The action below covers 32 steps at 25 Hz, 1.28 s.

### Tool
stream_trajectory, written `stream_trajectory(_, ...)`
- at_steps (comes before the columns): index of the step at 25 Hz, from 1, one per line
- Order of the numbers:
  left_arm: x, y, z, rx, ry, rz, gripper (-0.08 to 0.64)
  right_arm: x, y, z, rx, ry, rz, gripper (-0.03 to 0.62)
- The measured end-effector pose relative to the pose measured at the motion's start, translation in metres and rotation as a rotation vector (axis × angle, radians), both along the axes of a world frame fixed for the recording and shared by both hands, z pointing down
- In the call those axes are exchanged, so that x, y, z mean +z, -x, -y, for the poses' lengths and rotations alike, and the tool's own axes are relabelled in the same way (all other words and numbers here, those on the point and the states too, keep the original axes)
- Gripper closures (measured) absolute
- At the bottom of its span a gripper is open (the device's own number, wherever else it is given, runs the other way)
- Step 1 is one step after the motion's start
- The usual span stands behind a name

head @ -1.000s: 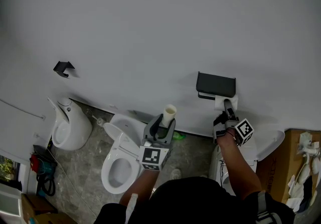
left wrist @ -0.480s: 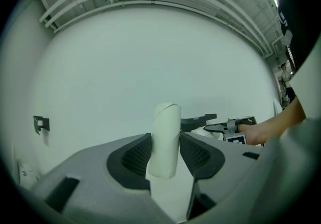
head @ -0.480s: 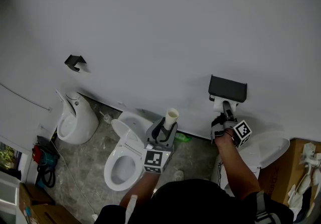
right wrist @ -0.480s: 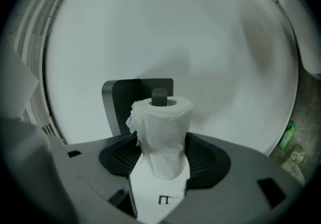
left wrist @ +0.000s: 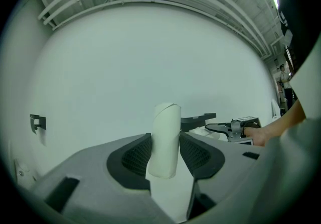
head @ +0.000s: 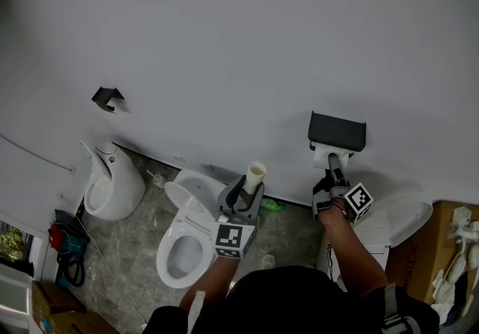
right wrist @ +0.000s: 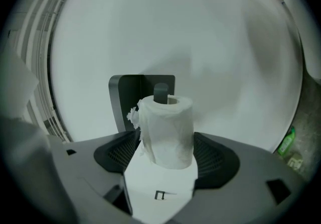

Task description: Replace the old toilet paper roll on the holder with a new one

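My left gripper [head: 243,189] is shut on the old bare cardboard tube [head: 254,175], which stands upright between its pads [left wrist: 193,152] over the toilet. The black wall holder [head: 337,131] is to the right. A new white paper roll [right wrist: 168,130] sits on the holder's dark peg [right wrist: 160,91]. My right gripper [right wrist: 166,155] reaches up under the holder with the roll between its jaws. These jaws have just been opening and now stand wide beside the roll. A loose, torn sheet edge shows on the roll's left side.
A white toilet [head: 183,243] with its seat up stands below my left hand, and another white fixture [head: 112,183] is at the far left. A small black hook [head: 108,97] is on the wall. A green bottle [head: 271,205] lies by the wall, and a cardboard box [head: 441,250] stands at the right.
The right gripper has shifted slightly under the holder, with the roll now tucked beneath the holder's black cover. The left gripper still holds the tube in the same place.
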<state>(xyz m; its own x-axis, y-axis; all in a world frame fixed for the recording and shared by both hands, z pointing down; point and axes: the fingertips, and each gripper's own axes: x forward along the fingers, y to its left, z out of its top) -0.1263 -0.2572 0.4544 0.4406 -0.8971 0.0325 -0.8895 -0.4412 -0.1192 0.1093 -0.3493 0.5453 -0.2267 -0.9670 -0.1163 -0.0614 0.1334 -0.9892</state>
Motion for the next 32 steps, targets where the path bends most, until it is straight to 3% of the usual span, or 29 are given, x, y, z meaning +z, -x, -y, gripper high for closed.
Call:
stream_trajectory(5, 0.003, -0.013, 0.007, 0.034, 0.006, -0.008, 0.388, 0.005, -0.009, -0.028, -0.020, 0.003, -0.130, 0.266)
stream_trajectory(8, 0.005, -0.024, 0.011, 0.060, 0.010, -0.006, 0.388, -0.012, -0.018, -0.043, -0.031, -0.049, -0.259, 0.267)
stream_trajectory(15, 0.007, -0.057, 0.018, 0.140, 0.025, -0.037, 0.388, -0.074, -0.023, -0.073, -0.026, -0.246, -0.929, 0.268)
stream_trajectory(18, 0.010, -0.067, 0.019, 0.153, 0.047, -0.074, 0.387, -0.101, -0.025, -0.084, 0.011, -0.331, -1.136, 0.277)
stream_trajectory(21, 0.011, -0.075, 0.020, 0.163, 0.056, -0.091, 0.388, -0.119, -0.026, -0.093, 0.047, -0.387, -1.310, 0.345)
stream_trajectory(26, 0.019, -0.087, 0.018, 0.193, 0.077, -0.092, 0.388, -0.132, -0.029, -0.102, 0.097, -0.411, -1.513, 0.440)
stream_trajectory(30, 0.016, -0.091, 0.016, 0.206, 0.071, -0.102, 0.388, -0.141, -0.033, -0.111, 0.137, -0.437, -1.571, 0.574)
stream_trajectory(32, 0.016, -0.091, 0.016, 0.207, 0.070, -0.109, 0.388, -0.143, -0.033, -0.112, 0.143, -0.450, -1.581, 0.589)
